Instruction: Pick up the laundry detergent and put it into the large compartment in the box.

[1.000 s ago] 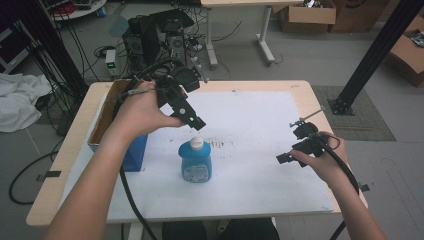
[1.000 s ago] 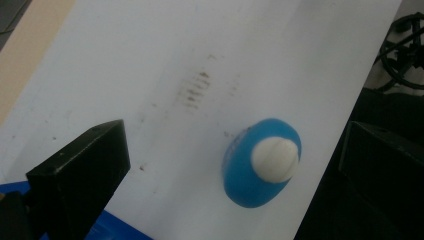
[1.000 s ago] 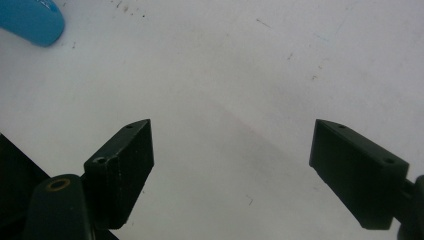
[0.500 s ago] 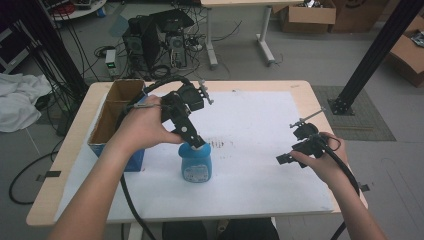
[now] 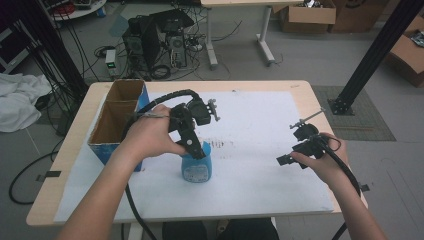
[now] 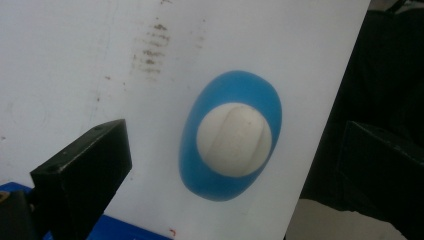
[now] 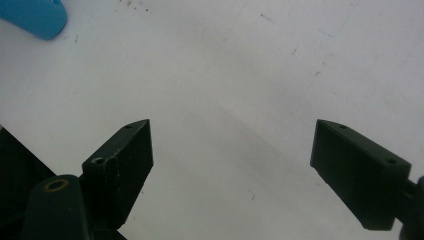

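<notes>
A blue bottle [image 5: 197, 169] with a white cap [image 6: 233, 139] stands upright on the white sheet [image 5: 260, 115], near the middle of the table. My left gripper [image 5: 194, 148] points down over it and hides the cap in the high view. The left gripper view looks straight down on the cap, with the open jaws standing wide on either side of the bottle and not touching it. My right gripper [image 5: 291, 147] hovers over bare sheet to the right, open with nothing between its jaws. The bottle's blue edge [image 7: 35, 17] shows at the top left of the right gripper view.
An open cardboard box [image 5: 102, 150] with blue outer walls and two compartments stands at the table's left, close to my left forearm. Smudge marks [image 5: 227, 144] lie on the sheet beside the bottle. The table's front edge [image 5: 200, 220] runs just behind the bottle's near side.
My left gripper has come down and toward me, from above and behind the bottle to straddling its cap. The right gripper has stayed where it was.
</notes>
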{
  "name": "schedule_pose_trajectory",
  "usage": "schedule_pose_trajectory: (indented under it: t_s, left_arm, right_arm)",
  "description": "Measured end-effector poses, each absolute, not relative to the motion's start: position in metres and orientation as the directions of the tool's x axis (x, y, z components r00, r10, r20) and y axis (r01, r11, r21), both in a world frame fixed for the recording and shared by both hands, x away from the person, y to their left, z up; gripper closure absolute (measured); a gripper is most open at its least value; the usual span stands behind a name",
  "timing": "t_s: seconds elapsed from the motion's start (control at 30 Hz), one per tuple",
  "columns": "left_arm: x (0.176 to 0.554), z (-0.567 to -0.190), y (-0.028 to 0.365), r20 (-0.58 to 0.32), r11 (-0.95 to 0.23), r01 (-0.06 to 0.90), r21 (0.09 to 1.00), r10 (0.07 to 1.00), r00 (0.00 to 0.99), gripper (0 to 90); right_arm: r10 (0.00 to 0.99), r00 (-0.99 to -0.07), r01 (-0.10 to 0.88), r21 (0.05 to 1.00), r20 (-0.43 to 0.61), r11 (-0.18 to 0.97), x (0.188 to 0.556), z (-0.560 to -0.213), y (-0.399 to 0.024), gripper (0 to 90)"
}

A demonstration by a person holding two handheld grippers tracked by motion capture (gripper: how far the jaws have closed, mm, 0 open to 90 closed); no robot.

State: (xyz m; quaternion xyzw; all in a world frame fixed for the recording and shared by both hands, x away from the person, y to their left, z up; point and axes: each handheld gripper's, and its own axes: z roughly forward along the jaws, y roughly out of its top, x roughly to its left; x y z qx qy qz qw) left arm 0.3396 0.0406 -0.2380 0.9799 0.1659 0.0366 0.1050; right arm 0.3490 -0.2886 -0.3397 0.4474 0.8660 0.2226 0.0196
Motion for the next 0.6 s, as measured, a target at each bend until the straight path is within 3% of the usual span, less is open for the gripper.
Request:
schedule_pose_trajectory:
  t_s: [0.6]
  left_arm:
    - [0.342, -0.268, 0.031, 0.060, -0.959, 0.252, 0.128, 0.261, 0.964, 3.1]
  right_arm:
    - [0.785, -0.597, 0.767, 0.408, 0.167, 0.496, 0.349, -0.339, -0.293, 17.1]
